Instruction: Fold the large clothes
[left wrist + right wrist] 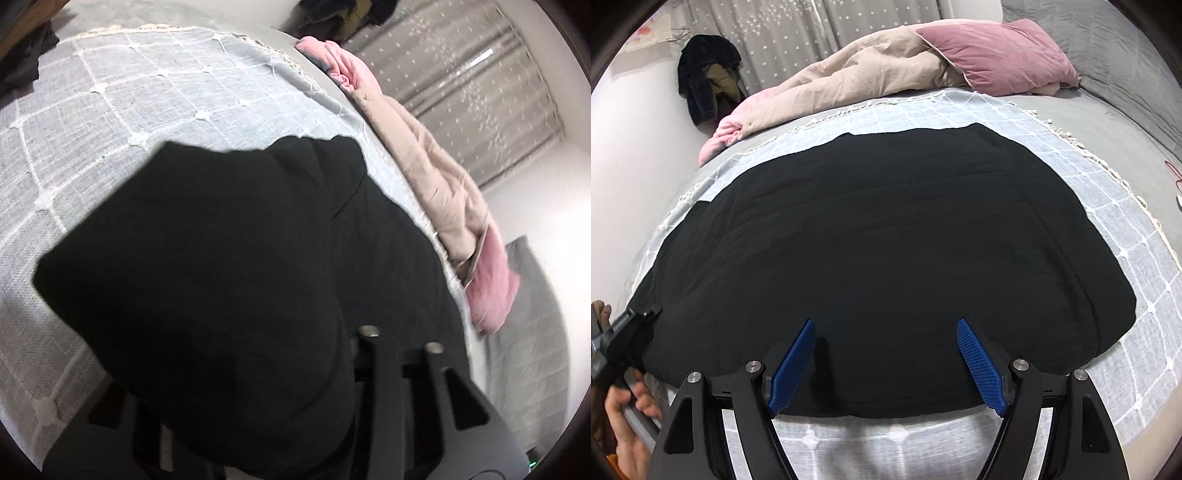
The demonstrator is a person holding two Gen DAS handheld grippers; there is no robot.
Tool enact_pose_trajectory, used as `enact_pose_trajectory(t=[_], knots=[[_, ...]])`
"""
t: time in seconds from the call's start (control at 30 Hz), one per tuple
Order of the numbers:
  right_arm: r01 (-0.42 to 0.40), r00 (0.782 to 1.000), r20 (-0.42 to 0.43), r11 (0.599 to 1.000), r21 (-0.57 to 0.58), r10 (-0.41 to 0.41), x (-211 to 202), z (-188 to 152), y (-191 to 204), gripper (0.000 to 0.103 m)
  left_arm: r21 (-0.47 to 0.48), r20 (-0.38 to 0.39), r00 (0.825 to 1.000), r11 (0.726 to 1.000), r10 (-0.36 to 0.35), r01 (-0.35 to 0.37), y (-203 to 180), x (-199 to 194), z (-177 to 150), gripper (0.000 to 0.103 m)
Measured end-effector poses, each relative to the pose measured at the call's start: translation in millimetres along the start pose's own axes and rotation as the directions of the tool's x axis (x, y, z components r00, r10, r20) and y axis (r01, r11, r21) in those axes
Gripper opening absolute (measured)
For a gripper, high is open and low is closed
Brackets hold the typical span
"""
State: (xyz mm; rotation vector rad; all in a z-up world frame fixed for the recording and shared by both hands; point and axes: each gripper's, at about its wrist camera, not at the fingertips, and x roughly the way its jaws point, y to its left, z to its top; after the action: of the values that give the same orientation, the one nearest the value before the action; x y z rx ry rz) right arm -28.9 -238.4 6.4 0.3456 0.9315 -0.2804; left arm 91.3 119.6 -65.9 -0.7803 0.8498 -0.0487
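A large black garment (879,258) lies spread flat on a light grey checked blanket (1126,236) on the bed. My right gripper (886,354) is open, its blue pads (792,369) just over the garment's near edge, holding nothing. My left gripper (646,317) shows at the left edge of the right wrist view, shut on the garment's left corner. In the left wrist view the lifted black cloth (236,295) drapes over the fingers and hides the tips; only the black finger arms (399,387) show.
A beige and pink duvet (871,74) and a pink pillow (997,55) lie along the far side of the bed. Dark clothes (705,81) hang by the starred curtain (798,33). A grey pillow (1108,40) sits far right. The blanket's fringe edge (1082,155) runs on the right.
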Motion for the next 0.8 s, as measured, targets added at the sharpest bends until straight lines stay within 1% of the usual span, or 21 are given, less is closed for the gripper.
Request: enact_pose_trajectory(t=[0.03,0.1,0.17,0.27,0.3,0.33,0.4,0.5,0.53,0.6,0.63,0.7,0.8], knots=[[-0.002,1.0,-0.001,1.0,0.01,0.002,1.0,0.6,2.5,0.08,-0.001,0.0,1.0,1.0,-0.011,0.011,-1.6,-2.0,0.9,0.029],[-0.02,1.0,0.004,0.999,0.033,0.02,0.8,1.7,7.2,0.08,0.0,0.008,0.998,0.998,-0.058,0.058,-6.5,-10.3,6.2,0.026],[-0.037,0.999,0.012,0.998,0.053,0.036,1.3,4.1,15.3,0.08,0.005,0.011,0.995,0.995,-0.097,0.097,-9.4,-17.4,9.6,0.025],[-0.071,0.997,0.024,0.996,0.056,0.069,3.9,7.8,34.6,0.08,0.01,0.01,0.993,0.993,-0.119,0.118,-10.5,-26.5,14.4,0.024],[-0.083,0.996,0.026,0.995,0.049,0.082,5.0,8.2,42.7,0.08,0.012,0.022,0.992,0.992,-0.127,0.126,-11.1,-33.7,17.6,0.023],[-0.093,0.995,0.026,0.995,0.038,0.092,6.1,8.3,51.1,0.08,0.015,0.04,0.991,0.992,-0.128,0.128,-12.1,-39.4,20.3,0.023],[-0.108,0.994,0.025,0.994,0.015,0.108,6.9,7.5,64.6,0.08,0.014,0.107,0.985,0.991,-0.132,0.131,-12.2,-56.8,28.8,0.022],[-0.13,0.991,0.026,0.991,-0.027,0.131,7.5,6.6,83.6,0.08,-0.023,0.203,0.97,0.99,-0.132,0.139,-1.0,-83.9,45.4,0.022],[-0.139,0.99,0.025,0.989,-0.041,0.14,8.3,6.8,89.1,0.08,-0.029,0.228,0.966,0.991,-0.123,0.133,5.3,-91.9,50.9,0.022],[-0.15,0.988,0.022,0.987,-0.064,0.152,9.3,5.6,97.9,0.08,-0.032,0.259,0.964,0.997,-0.065,0.076,17.2,-100.9,57.7,0.022],[-0.155,0.988,0.018,0.985,-0.077,0.156,10.8,4.9,103.9,0.08,-0.039,0.257,0.966,0.998,-0.044,0.056,18.2,-98.1,56.5,0.022],[-0.167,0.986,0.002,0.981,-0.098,0.169,14.8,3.1,112.8,0.08,-0.069,0.219,0.976,0.997,-0.003,0.018,30.3,-90.1,58.7,0.022],[-0.213,0.977,-0.046,0.971,-0.111,0.209,26.0,0.7,129.2,0.08,-0.079,0.199,0.98,0.997,0.017,-0.001,38.1,-83.3,58.3,0.022]])
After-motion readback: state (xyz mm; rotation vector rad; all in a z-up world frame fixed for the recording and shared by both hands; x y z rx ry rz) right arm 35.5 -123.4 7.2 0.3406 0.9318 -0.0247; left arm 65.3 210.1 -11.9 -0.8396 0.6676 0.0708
